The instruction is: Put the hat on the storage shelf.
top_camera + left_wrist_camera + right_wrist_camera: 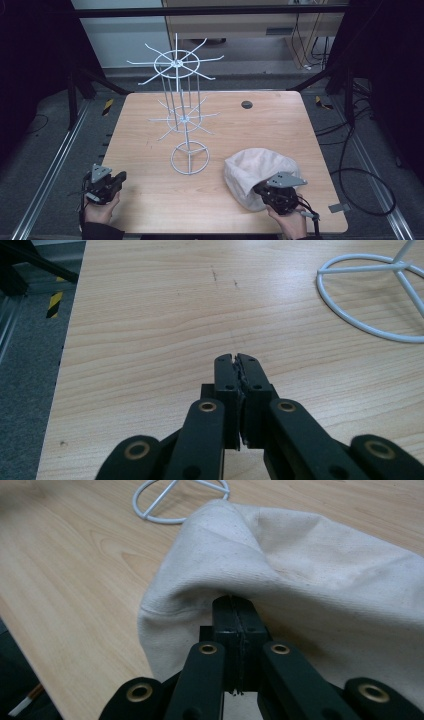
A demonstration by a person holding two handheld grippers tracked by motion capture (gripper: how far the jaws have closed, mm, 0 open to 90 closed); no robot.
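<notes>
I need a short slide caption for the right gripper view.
Shut right tongs nose against a cream cloth on the wooden table.

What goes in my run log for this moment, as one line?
left gripper: shut, empty, over table | right gripper: shut, tips at cloth hat edge | wire rack: upright, untouched

The left gripper (119,178) sits at 8 o'clock in the high view, held by the left hand (100,209) and pointing toward 2 o'clock, jaws closed together with nothing between them. The right gripper (257,189) sits at 5 o'clock, held by the right hand (290,222) and pointing toward 10 o'clock, jaws closed flush.
</notes>
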